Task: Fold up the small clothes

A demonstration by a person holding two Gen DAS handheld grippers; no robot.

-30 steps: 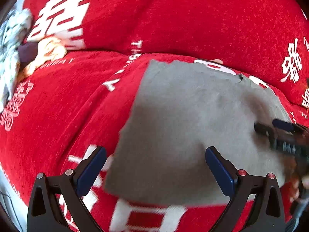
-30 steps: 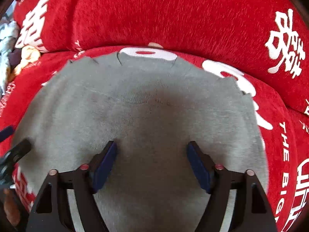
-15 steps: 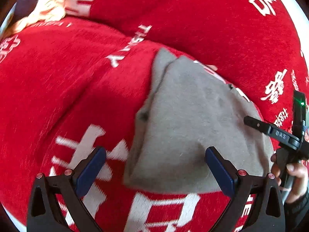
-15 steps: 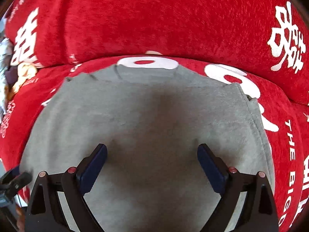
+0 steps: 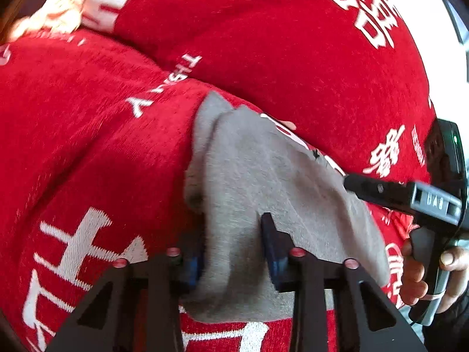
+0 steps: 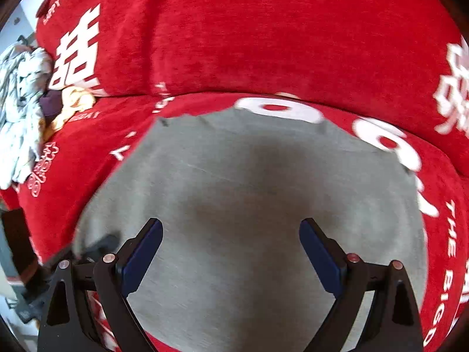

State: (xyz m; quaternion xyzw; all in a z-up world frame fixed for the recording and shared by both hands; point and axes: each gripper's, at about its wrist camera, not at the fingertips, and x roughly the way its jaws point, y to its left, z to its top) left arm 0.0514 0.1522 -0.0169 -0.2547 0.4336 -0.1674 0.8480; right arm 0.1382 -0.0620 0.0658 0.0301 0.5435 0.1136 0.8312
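Observation:
A grey garment [image 5: 263,182] lies on a red sofa seat [image 5: 96,146], folded over with a doubled left edge. My left gripper [image 5: 231,246] is shut on the near left edge of the grey garment, which bunches between the blue pads. My right gripper [image 6: 231,252] is open and empty, hovering above the flat middle of the same garment [image 6: 249,182]. It also shows in the left wrist view [image 5: 410,196] at the right, held by a hand.
The red sofa backrest [image 6: 249,35] with white characters rises right behind the garment. A pile of crumpled light clothes [image 6: 20,111] and a yellow piece [image 6: 73,102] lie at the far left of the seat.
My left gripper has closed from wide open onto the garment's left edge. My right gripper has opened wider and drawn back a little above the cloth.

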